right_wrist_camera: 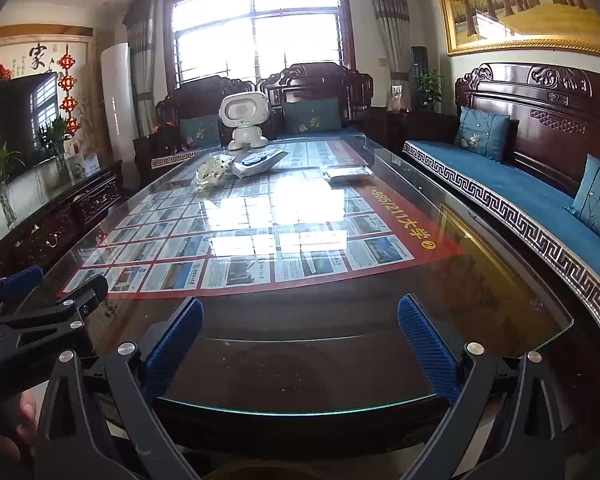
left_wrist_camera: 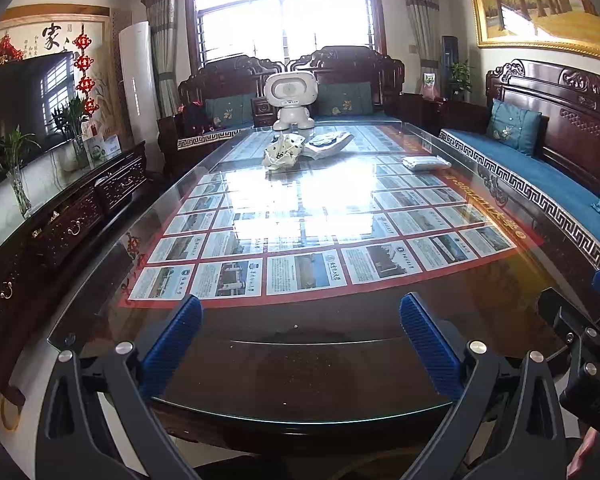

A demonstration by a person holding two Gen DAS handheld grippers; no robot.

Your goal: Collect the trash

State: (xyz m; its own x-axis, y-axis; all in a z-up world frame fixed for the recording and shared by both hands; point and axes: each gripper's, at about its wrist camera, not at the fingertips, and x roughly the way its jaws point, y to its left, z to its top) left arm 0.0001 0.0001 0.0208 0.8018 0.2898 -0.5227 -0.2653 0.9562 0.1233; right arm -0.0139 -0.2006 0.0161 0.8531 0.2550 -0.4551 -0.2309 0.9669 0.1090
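Both sets of blue ribbed fingers stand spread wide with nothing between them: we hold the left gripper (left_wrist_camera: pixel 300 316) and the right gripper (right_wrist_camera: pixel 300 316) side by side over the near edge of the glass-topped table (left_wrist_camera: pixel 300 420), each released and apart from any object. At far left we see a dark carved cabinet (left_wrist_camera: pixel 60 224) carrying a television (left_wrist_camera: pixel 24 100) and a vase of green stems (left_wrist_camera: pixel 18 188); behind it stands a tall white air conditioner (left_wrist_camera: pixel 138 76). Moving toward the middle, a poster of printed cards (left_wrist_camera: pixel 304 268) lies under the glass. At the far end of the table sits the crumpled white wrapper (left_wrist_camera: pixel 282 152) with dark spots, the likeliest trash, well apart from both grippers. Just right of it, touching or nearly so, we note a flat white-and-blue packet (left_wrist_camera: pixel 328 142). Behind both stands a white toy robot (left_wrist_camera: pixel 290 98). Further right a folded white pack (left_wrist_camera: pixel 426 162) lies near the table's right edge. At far right, a carved wooden sofa (left_wrist_camera: pixel 552 120) with blue cushions runs along the wall beneath a gold-framed painting (left_wrist_camera: pixel 540 4).
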